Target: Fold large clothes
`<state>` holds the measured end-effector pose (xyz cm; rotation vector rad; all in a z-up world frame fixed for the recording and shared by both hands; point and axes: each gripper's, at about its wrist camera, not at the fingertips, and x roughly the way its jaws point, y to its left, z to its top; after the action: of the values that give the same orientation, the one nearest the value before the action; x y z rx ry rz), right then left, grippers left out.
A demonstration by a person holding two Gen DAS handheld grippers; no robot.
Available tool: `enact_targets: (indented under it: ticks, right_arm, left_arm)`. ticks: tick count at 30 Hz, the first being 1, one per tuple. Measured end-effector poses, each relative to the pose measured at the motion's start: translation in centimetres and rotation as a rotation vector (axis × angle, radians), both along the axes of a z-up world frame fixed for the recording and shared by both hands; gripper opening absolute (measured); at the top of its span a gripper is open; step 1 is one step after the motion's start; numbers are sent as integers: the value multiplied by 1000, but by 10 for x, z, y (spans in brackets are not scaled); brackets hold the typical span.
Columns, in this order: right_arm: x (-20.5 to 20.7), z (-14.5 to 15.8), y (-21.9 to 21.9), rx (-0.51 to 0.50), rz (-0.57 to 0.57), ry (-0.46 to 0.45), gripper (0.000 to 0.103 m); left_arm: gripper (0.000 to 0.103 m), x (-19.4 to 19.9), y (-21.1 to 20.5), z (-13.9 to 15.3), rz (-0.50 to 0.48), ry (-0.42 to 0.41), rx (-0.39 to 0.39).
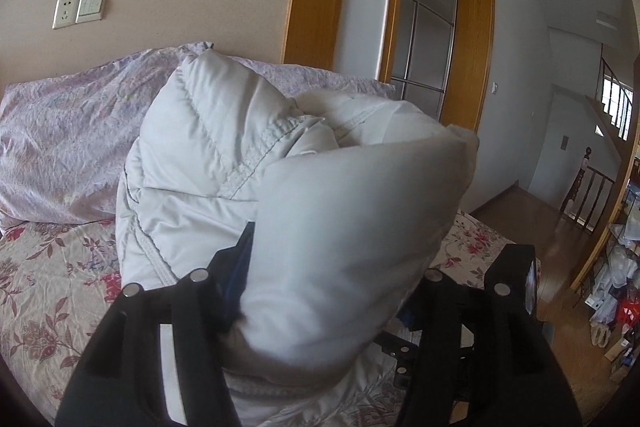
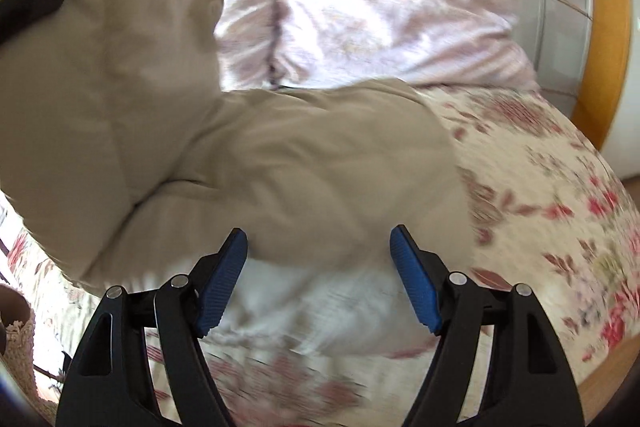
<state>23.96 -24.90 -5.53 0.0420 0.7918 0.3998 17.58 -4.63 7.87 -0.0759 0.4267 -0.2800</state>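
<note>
A pale quilted puffer jacket is bunched up on the bed. A thick fold of it bulges up between the fingers of my left gripper and fills the gap. The left blue pad presses on it; the other pad is hidden behind the fabric. In the right wrist view the same jacket looks beige. My right gripper stands wide, its blue pads set against either side of a puffy fold.
The bed has a floral sheet with a crumpled lilac quilt along the wall. A wooden door frame and a floor with clutter lie to the right. A woven basket sits at the lower left.
</note>
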Motion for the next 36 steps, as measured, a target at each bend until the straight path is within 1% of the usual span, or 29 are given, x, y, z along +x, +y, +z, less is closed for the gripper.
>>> enact_targets:
  ticks: [6, 9, 16, 21, 26, 32, 36]
  right_arm:
    - [-8, -10, -16, -3, -25, 15, 75]
    - [-13, -13, -23, 32, -32, 33, 75]
    - [-9, -21, -43, 129, -38, 66, 75]
    - [-9, -26, -50, 155, -40, 72, 75]
    - [-10, -28, -55, 169, -42, 69, 75]
    - [-17, -27, -59, 160, -58, 58, 75]
    - [-23, -26, -64, 143, -83, 49, 75]
  left_arm:
    - [57, 19, -39, -14, -47, 42, 29]
    - [57, 29, -57, -23, -69, 63, 40]
    - [58, 56, -99, -45, -119, 118, 75]
    - [61, 71, -114, -57, -147, 153, 87]
    - [65, 86, -123, -67, -170, 190, 81]
    - [68, 99, -127, -79, -187, 262, 26]
    - [75, 103, -133, -82, -214, 288, 20]
